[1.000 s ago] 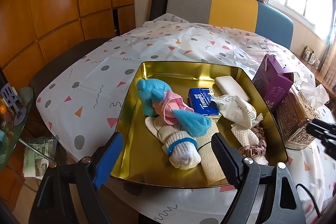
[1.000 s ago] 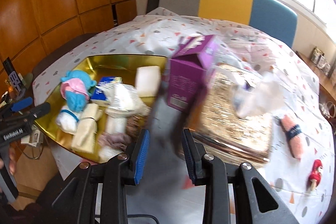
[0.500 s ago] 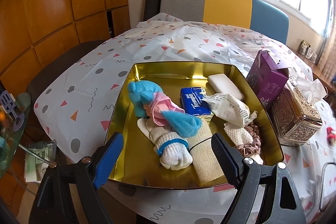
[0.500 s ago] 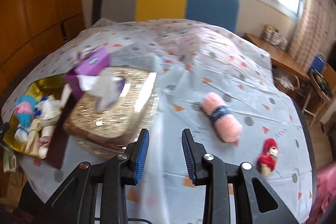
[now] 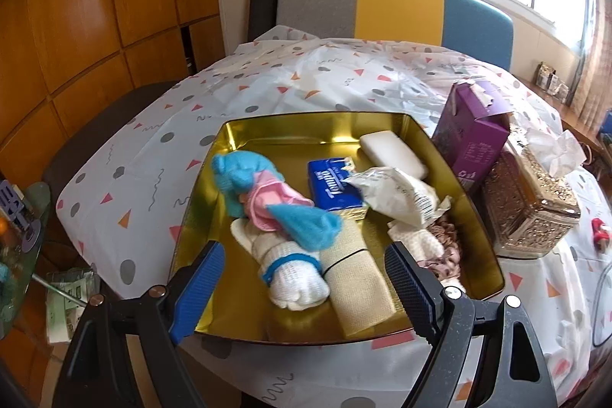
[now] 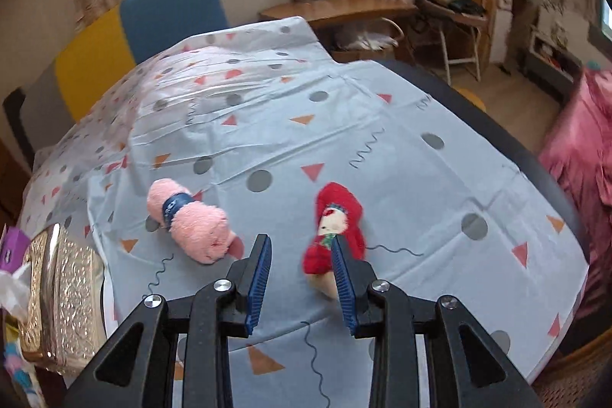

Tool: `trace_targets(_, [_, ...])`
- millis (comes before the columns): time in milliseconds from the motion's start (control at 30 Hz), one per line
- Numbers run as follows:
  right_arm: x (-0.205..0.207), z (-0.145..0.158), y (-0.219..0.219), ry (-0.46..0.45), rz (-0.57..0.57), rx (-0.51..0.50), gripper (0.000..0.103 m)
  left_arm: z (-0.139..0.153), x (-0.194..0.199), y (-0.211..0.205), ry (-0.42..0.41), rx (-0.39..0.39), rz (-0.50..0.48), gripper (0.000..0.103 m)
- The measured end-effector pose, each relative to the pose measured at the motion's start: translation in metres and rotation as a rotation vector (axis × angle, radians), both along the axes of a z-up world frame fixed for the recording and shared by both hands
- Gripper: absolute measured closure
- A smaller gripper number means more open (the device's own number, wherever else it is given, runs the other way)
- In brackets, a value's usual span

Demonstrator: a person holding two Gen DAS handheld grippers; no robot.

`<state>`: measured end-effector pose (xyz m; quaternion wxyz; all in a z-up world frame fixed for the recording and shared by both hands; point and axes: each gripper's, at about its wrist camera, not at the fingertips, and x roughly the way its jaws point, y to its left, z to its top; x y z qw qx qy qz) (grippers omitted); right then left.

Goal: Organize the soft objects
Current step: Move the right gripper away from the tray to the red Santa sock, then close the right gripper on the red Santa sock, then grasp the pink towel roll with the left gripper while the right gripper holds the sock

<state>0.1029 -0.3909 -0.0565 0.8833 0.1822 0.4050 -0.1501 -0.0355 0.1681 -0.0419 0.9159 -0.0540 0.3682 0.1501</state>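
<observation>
Red plush toy (image 6: pixel 336 232): fuzzy, lumpy, on tablecloth (image 6: pixel 344 140) by right gripper (image 6: pixel 300 251), jaws apart, empty. Pink fleece roll (image 6: pixel 191 220) w/ blue band beside. Left gripper (image 5: pixel 306 278) spread wide over glossy gold tray (image 5: pixel 440 155).

The tablecloth (image 6: pixel 344 148) is pale blue-white with grey dots, orange and pink triangles, dark squiggles. On it lie a pink towel roll (image 6: pixel 195 224) with a navy band and a red doll (image 6: pixel 336 217) — the tray (image 5: pixel 306 129) is shiny gold.
</observation>
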Motion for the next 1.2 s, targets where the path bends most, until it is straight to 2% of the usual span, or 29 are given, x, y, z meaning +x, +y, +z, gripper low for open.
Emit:
trace_targets(100, [-0.009, -0.003, -0.021, -0.003, -0.100, 0.058, 0.070, 0.004, 0.002, -0.005, -0.013, -0.015, -0.027, 0.017])
trace_targets(133, [-0.011, -0.005, -0.027, -0.001, -0.117, 0.084, 0.066, 0.005, 0.003, -0.008, -0.016, -0.013, -0.036, 0.017])
trace_targets(233, [-0.013, -0.013, -0.038, 0.022, -0.147, 0.140, 0.064, 0.008, 0.006, -0.014, -0.024, -0.018, -0.061, 0.017])
trace_targets(367, [0.005, -0.025, -0.041, 0.106, -0.100, 0.150, 0.063, 0.010, 0.011, -0.018, -0.022, -0.036, -0.093, 0.017])
trace_targets(567, [0.037, -0.046, -0.052, 0.167, -0.063, 0.146, 0.059, 0.015, 0.013, -0.030, -0.021, -0.057, -0.143, 0.017])
trace_targets(700, [0.047, -0.063, -0.049, 0.185, 0.013, 0.196, 0.060, 0.026, 0.015, -0.045, -0.044, -0.051, -0.195, 0.017])
trace_targets(733, [0.048, -0.065, -0.045, 0.198, 0.031, 0.188, 0.064, 0.029, 0.017, -0.050, -0.049, -0.054, -0.212, 0.017])
trace_targets(767, [0.049, -0.063, -0.041, 0.203, 0.035, 0.135, 0.074, 0.033, 0.019, -0.055, -0.054, -0.057, -0.231, 0.017])
trace_targets(833, [0.051, -0.060, -0.035, 0.198, 0.062, 0.107, 0.079, 0.043, 0.023, -0.070, -0.072, -0.051, -0.274, 0.017])
trace_targets(933, [0.053, -0.062, -0.024, 0.231, 0.098, 0.066, 0.079, 0.059, 0.034, -0.099, -0.091, -0.043, -0.368, 0.017])
trace_targets(1100, [0.052, -0.065, -0.027, 0.249, 0.104, 0.103, 0.078, 0.084, 0.059, -0.159, -0.100, -0.045, -0.540, 0.017])
trace_targets(1200, [0.051, -0.066, -0.030, 0.256, 0.099, 0.123, 0.078, 0.093, 0.082, -0.199, -0.061, -0.134, -0.631, 0.017])
